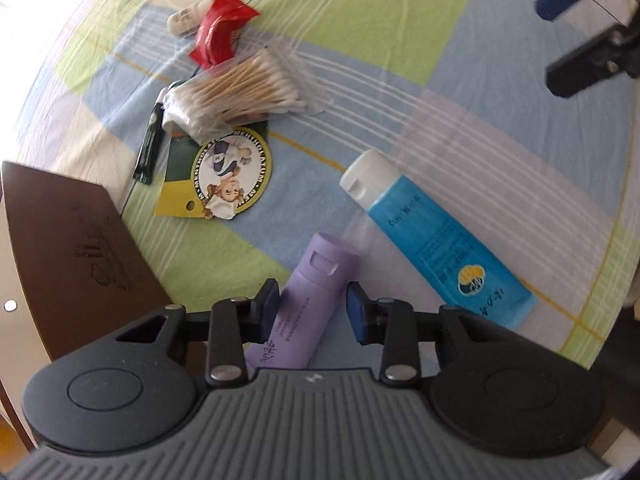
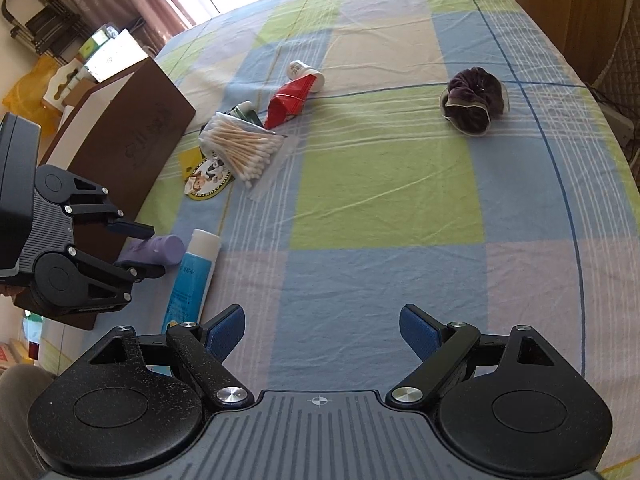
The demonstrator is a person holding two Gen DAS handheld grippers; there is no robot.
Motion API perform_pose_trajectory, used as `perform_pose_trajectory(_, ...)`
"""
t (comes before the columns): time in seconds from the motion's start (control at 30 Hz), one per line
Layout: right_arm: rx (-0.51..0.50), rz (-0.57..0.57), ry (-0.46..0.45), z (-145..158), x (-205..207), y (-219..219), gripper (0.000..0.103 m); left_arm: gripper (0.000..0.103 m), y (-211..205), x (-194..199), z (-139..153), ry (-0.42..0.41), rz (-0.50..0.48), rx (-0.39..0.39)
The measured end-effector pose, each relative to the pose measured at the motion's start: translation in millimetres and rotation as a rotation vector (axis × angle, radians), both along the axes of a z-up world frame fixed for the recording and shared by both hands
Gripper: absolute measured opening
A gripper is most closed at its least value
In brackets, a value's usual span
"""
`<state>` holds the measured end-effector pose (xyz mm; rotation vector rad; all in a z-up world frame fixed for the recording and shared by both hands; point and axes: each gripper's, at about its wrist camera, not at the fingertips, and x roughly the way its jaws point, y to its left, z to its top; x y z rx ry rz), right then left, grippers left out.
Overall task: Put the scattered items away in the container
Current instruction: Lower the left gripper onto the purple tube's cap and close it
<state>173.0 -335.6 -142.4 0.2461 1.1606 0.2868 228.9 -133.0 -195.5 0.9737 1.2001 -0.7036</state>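
A lilac tube [image 1: 316, 280] lies on the checked bedsheet beside the brown box [image 1: 72, 248]. My left gripper [image 1: 313, 308] is closed on the tube's body, a blue pad touching each side. The right wrist view shows the same: the left gripper [image 2: 146, 250] around the lilac tube [image 2: 164, 248], next to the box [image 2: 136, 140]. My right gripper [image 2: 322, 332] is wide open over bare sheet, nothing between its pads; it also shows as the right gripper [image 1: 572, 34] at the upper right of the left view.
A blue tube with a white cap [image 1: 432, 248] lies right of the lilac one. Farther off lie a bag of cotton swabs [image 1: 240, 92], a round-printed card [image 1: 224, 176], a dark green tube [image 1: 150, 148], a red packet [image 1: 220, 28] and a small white bottle [image 1: 182, 20]. A dark purple scrunchie [image 2: 474, 100] lies alone far right.
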Motion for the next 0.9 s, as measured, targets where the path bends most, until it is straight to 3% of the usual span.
perform_pose_trajectory(0.33,-0.008,0.012,-0.008,-1,-1,7,0.090,0.031,31,-10,7,0.106,0.552,-0.185)
perform_pose_trajectory(0.6,0.041,0.067,-0.058,0,11,50,0.090,0.031,59,-40,12,0.001,0.759,-0.293)
perform_pose_trajectory(0.9,0.005,0.125,-0.098,-23,11,95,0.089,0.030,82,-24,13,0.047,0.994,-0.402)
